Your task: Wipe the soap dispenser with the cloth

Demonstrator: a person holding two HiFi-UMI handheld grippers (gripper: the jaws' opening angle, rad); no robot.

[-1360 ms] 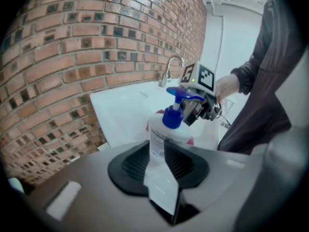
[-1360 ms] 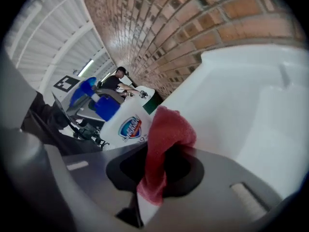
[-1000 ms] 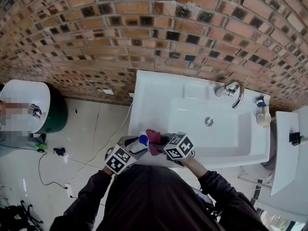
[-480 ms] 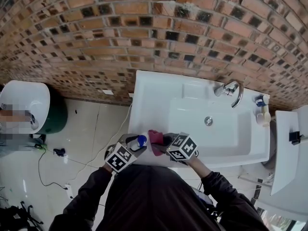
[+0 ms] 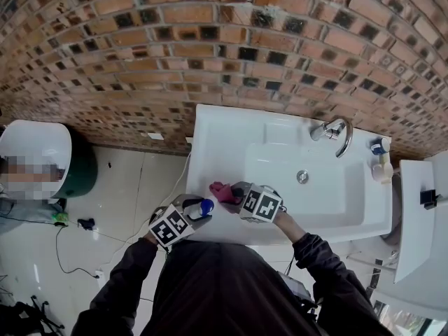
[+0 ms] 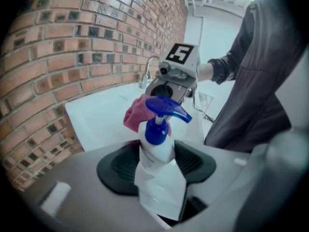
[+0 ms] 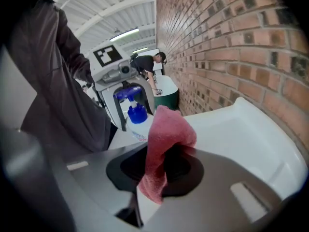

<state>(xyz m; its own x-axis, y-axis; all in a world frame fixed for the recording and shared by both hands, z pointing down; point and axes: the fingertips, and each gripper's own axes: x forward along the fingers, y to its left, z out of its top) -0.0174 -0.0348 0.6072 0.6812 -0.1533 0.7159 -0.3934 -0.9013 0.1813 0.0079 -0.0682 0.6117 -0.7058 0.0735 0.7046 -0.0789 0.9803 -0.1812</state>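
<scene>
The left gripper point(image 6: 155, 163) carries the soap dispenser point(image 5: 206, 206) over the near left corner of the white sink point(image 5: 224, 138), clear of the basin. This seems meant to leave every side of the bottle open to the other hand. Its jaws are closing, and the bottle's white body stands between the two dark pads, which press on it low down. The shoulder and blue pump head stick out past the pads, free to be wiped.

The right gripper point(image 7: 161, 170) faces it from the right with its jaws clamped narrow on the pink cloth point(image 7: 166, 139). A bunched fold stands up beyond the pads and a loose tail hangs below. Gripping the cloth by its middle appears to give a soft wad at the tip to rub with.

Seen from the left gripper view, that wad sits just beside the far side of the bottle's shoulder, behind the pump. Whether it actually touches the plastic I cannot tell. From overhead the cloth lies just right of the pump and a little farther off, with the tap point(image 5: 336, 133) well away at the sink's far right
</scene>
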